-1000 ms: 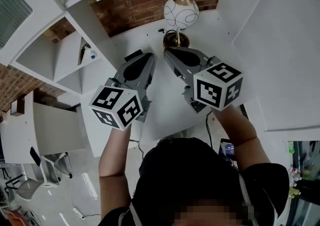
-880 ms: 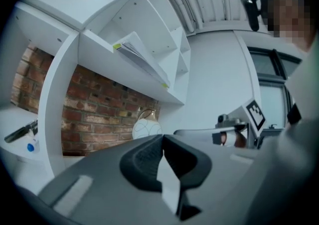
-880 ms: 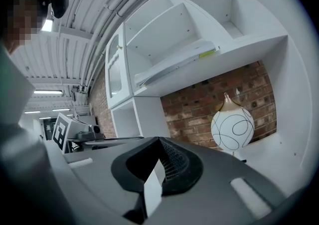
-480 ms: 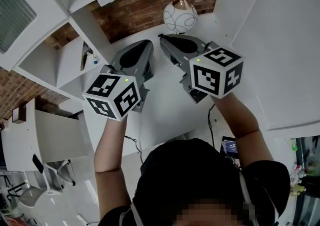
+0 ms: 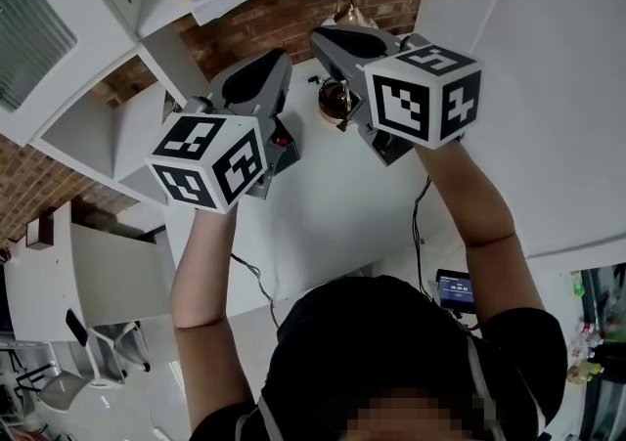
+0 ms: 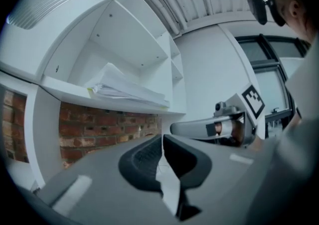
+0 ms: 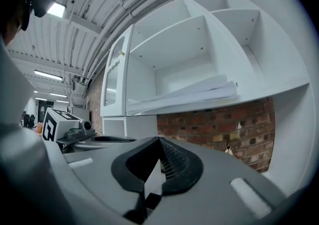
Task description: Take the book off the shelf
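Both grippers point level toward the white shelf [image 6: 75,94], jaws pressed together and nothing in them. The book [image 6: 124,89], a thin, floppy sheaf w/ a yellow tab at one corner, lies flat on the shelf, untouched. L gripper [image 6: 162,139] sits below the shelf and short of it, pads meeting at the tip w/ only a sliver of light lower down. R gripper [image 7: 159,144] is likewise below the shelf, just beside the L, pads closed tip to tip. Neither touches shelf or book. Brick [image 6: 104,129] backs the bay under the shelf. A lamp [image 5: 335,97] w/ a brass base stands in that bay, partly hidden behind the R gripper in the head view. More white compartments rise above the shelf and to its side. A desk [image 5: 323,204] spreads beneath the shelf, w/ black cables trailing off it. A phone [image 5: 456,289] w/ lit screen shows near the person's R arm, well apart from the shelf. A marker cube rides at the rear of each gripper.
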Motion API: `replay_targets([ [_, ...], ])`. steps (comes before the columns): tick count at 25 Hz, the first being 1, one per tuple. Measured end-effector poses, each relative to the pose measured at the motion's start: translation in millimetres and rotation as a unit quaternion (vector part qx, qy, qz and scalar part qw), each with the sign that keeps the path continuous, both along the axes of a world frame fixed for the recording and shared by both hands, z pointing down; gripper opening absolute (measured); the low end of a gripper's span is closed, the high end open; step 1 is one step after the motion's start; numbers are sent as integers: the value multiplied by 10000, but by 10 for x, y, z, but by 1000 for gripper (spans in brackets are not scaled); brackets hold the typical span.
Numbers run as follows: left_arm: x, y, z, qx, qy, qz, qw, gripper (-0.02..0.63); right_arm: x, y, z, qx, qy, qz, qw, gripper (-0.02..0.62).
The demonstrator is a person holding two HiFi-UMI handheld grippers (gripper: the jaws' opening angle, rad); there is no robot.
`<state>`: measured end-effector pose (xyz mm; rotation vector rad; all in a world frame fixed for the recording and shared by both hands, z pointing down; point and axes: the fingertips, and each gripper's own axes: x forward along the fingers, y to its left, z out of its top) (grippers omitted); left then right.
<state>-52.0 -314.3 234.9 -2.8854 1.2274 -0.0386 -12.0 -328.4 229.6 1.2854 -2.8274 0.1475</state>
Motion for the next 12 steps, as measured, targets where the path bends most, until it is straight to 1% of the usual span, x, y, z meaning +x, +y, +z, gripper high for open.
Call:
replay_targets([
  [5,17,-49,-157,71,23,45,10000,11,46,-114,-175,206,185,144,9995,0],
  [8,33,-76,-245,171,-81,10,9998,41,81,-155,-245,250,219,198,9993,2],
  [10,43,-96,-308,226,-131,2,9997,48,87,-186,-279,269,265,199,9991,32],
  [12,55,-115,-365,235,-143,15,9996,51,79,-223,-308,297,340,194,9988,49],
])
